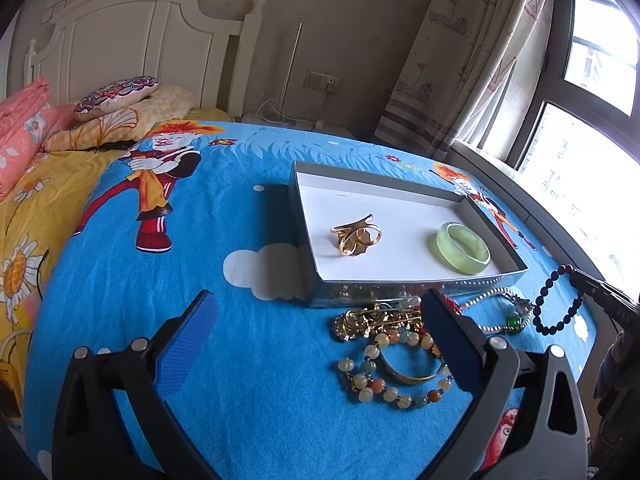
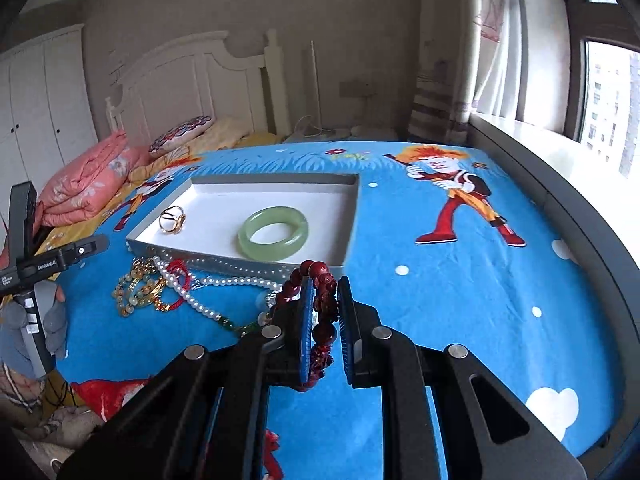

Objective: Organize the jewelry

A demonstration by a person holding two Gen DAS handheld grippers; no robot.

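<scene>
A shallow white box [image 1: 340, 196] [image 2: 224, 190] lies on the blue bedspread, holding a gold ring [image 1: 357, 235] [image 2: 173, 219] and a green jade bangle [image 1: 463, 247] [image 2: 273, 233]. In front of it lie a gold chain [image 1: 372, 320], a multicoloured bead bracelet [image 1: 394, 368] [image 2: 134, 294] and a pearl necklace [image 2: 208, 292] [image 1: 492, 300]. My right gripper [image 2: 325, 304] is shut on a dark red bead bracelet [image 2: 320, 280] [image 1: 558, 300], held above the bed near the box's front corner. My left gripper [image 1: 316, 316] is open and empty above the bed, left of the jewelry pile.
Pillows [image 1: 116, 94] and a folded pink quilt [image 2: 88, 180] lie at the head of the bed by a white headboard [image 1: 132, 36]. A curtain [image 1: 472, 52] and a window sill [image 2: 568, 160] run along the right side.
</scene>
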